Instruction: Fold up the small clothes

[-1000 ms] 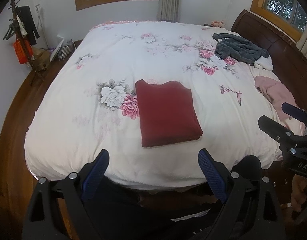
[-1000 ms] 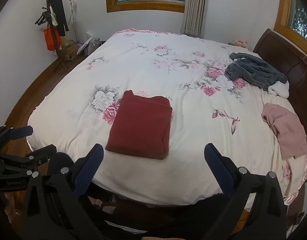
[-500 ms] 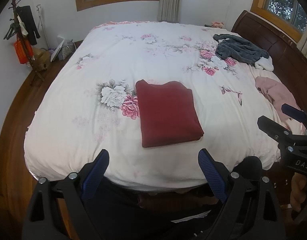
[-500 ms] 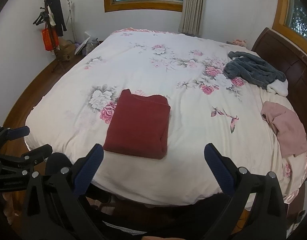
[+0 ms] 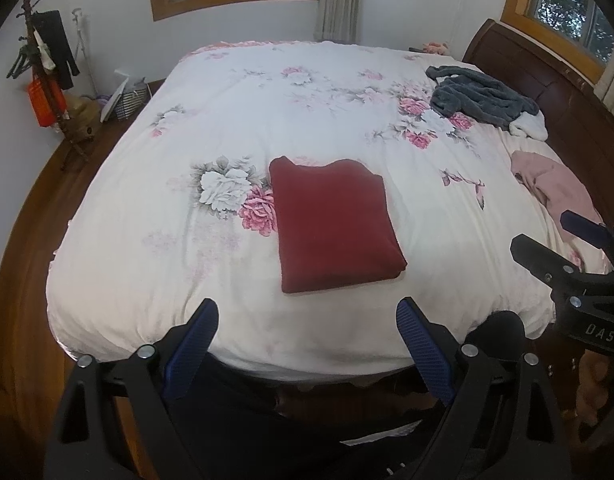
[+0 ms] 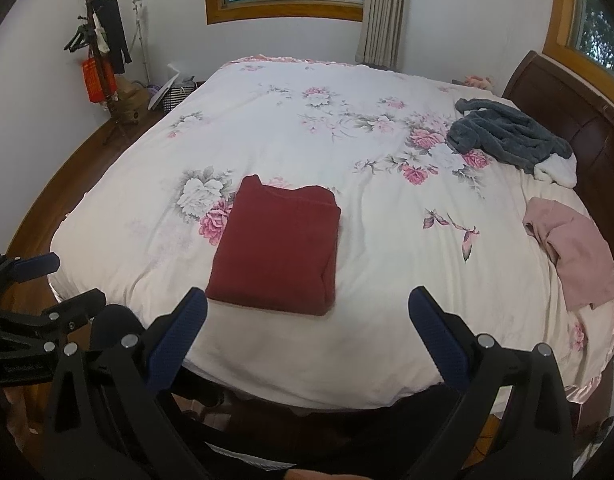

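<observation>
A dark red garment [image 5: 333, 222] [image 6: 277, 246] lies folded into a neat rectangle on the floral bedspread [image 5: 267, 120] [image 6: 307, 140], near the front edge. My left gripper [image 5: 307, 320] hangs open over the bed's front edge, short of the red garment, with nothing between its fingers. My right gripper [image 6: 307, 312] is likewise open and empty, just in front of the same garment. Each gripper also shows at the side of the other's view: the right one [image 5: 579, 248], the left one [image 6: 39, 284]. A crumpled pink garment [image 5: 555, 184] [image 6: 575, 252] lies at the bed's right edge.
A grey fleece garment [image 5: 479, 96] [image 6: 507, 136] with a white piece lies at the far right by the dark wooden headboard [image 6: 567, 120]. A coat stand [image 5: 47, 72] and a basket [image 5: 127, 100] stand on the wooden floor at the left. Windows line the back and right walls.
Both grippers have drifted back and up a little from the bed; they stay open. The red garment has not moved.
</observation>
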